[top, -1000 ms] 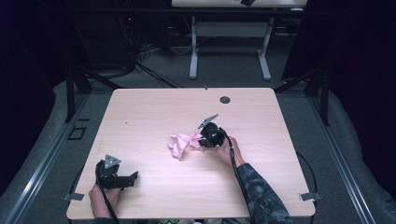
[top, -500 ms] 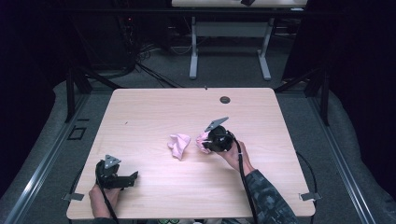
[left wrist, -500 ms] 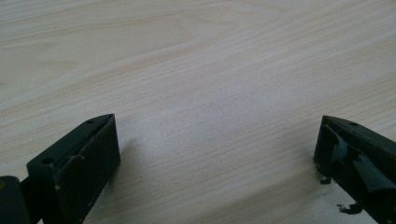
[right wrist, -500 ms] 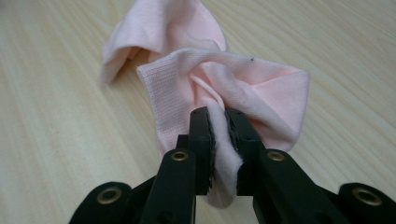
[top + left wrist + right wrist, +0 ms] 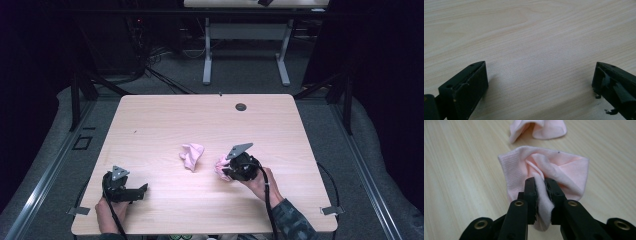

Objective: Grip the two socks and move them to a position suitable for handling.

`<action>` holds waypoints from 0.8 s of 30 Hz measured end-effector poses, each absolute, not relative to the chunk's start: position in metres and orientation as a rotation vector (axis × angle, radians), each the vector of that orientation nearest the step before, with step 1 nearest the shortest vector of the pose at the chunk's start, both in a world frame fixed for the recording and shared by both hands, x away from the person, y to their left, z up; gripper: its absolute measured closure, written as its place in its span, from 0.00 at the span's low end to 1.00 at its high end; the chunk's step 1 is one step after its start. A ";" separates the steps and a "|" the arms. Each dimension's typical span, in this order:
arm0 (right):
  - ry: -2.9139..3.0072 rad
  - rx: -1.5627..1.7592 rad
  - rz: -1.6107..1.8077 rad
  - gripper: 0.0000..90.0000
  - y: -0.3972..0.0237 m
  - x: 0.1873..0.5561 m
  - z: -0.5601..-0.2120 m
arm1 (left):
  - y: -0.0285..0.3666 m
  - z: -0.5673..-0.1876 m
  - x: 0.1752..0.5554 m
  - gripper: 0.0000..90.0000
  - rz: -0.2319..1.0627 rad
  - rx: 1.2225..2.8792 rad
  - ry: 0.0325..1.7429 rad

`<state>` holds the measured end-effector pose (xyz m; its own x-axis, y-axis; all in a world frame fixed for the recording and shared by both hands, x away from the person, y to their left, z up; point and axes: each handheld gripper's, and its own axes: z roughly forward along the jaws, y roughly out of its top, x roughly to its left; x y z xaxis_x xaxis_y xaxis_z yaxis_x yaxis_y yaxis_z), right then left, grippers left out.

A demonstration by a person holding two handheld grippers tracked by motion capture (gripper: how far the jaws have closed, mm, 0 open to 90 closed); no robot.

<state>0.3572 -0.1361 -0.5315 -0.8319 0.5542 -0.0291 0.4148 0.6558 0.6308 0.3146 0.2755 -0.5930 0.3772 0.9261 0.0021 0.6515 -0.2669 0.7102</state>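
On the table [image 5: 165,115], 2 socks lie near the middle. The loose sock [image 5: 192,155] sits at 9 o'clock of the held sock [image 5: 220,167]. The left gripper [image 5: 142,189] rests at 8 o'clock, near the front edge.

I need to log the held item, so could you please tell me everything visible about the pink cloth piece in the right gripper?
The held pink cloth piece is a small, pale pink knit, apparently a sock, with a ribbed band along one edge. It is crumpled and folded over itself, with a bunched fold pinched between the jaws of the right gripper. In the high view it sits low over the wooden table, right of the second pink piece, apart from it. Whether it touches the table is unclear.
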 end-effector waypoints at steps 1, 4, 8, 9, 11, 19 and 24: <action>2.664 0.795 0.921 0.88 -0.138 0.354 -0.535 | 0.275 -0.593 0.315 0.00 0.567 2.015 1.354; 2.674 0.794 0.882 0.87 -0.140 0.349 -0.543 | 0.275 -0.593 0.315 0.00 0.567 2.015 1.354; 2.686 0.825 0.833 0.77 -0.144 0.343 -0.561 | 0.275 -0.593 0.315 0.00 0.567 2.014 1.354; 2.686 0.823 0.841 0.74 -0.145 0.343 -0.562 | 0.275 -0.593 0.315 0.00 0.567 2.015 1.354; 2.678 0.834 0.832 0.63 -0.146 0.342 -0.562 | 0.275 -0.593 0.315 0.00 0.567 2.015 1.354; 2.625 0.813 0.864 0.41 -0.151 0.329 -0.538 | 0.275 -0.593 0.315 0.00 0.567 2.014 1.355; 2.645 0.741 0.871 0.40 -0.134 0.315 -0.529 | 0.275 -0.593 0.315 0.00 0.567 2.015 1.354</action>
<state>0.3150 -0.1336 -0.5293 -0.8365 0.5416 -0.0827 0.3865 0.6903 0.6117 0.3146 0.2754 -0.5930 0.3766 0.9264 0.0023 0.6514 -0.2666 0.7104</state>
